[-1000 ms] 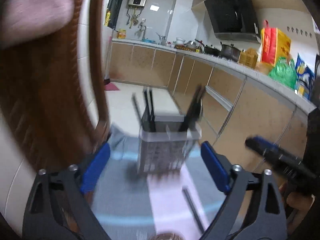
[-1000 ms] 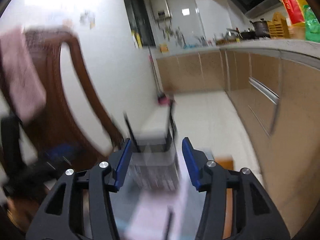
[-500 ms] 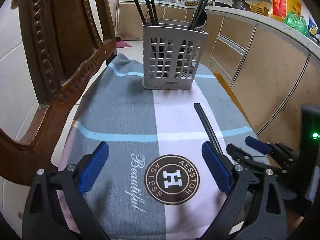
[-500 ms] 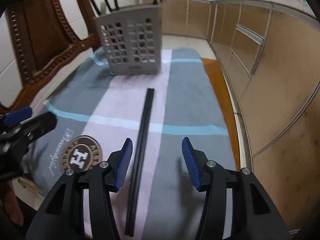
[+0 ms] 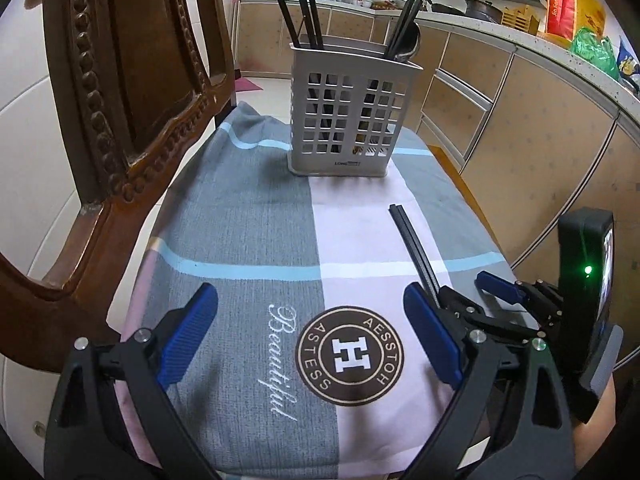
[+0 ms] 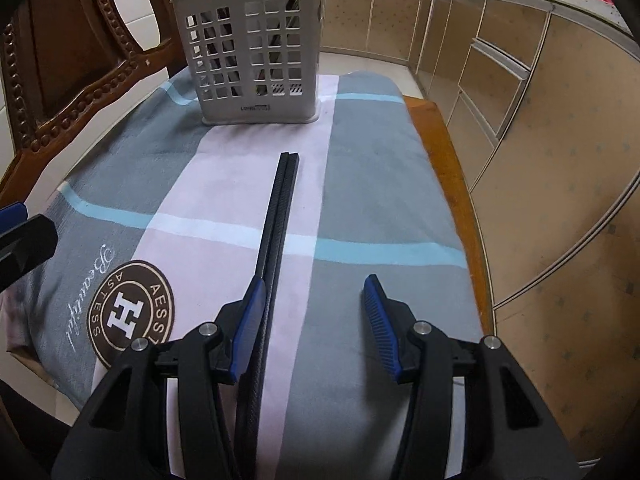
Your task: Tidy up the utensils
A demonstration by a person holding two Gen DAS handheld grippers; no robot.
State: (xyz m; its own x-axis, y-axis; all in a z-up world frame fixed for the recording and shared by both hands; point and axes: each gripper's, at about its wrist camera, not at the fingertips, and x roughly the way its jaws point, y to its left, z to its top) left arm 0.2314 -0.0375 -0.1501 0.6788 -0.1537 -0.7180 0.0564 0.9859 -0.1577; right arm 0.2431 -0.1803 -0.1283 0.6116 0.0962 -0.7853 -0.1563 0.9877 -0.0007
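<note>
Chopsticks (image 6: 276,224) lie lengthwise toward utensil basket (image 6: 252,60), near end just inside left pad of right gripper (image 6: 314,320), nearer; jaws apart, empty. Left gripper (image 5: 308,336) apart, idle.

A: What's obscured?
B: The chopsticks' (image 6: 276,232) near ends vanish beneath the right gripper (image 6: 316,320).
A: And the utensil holder (image 5: 348,120)?
B: Its walls hide its contents' lower parts.

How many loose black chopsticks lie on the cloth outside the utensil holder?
2: a pair of chopsticks lying side by side on the cloth's pink stripe, in front of the holder. Their near ends run beneath the right claw.
</note>
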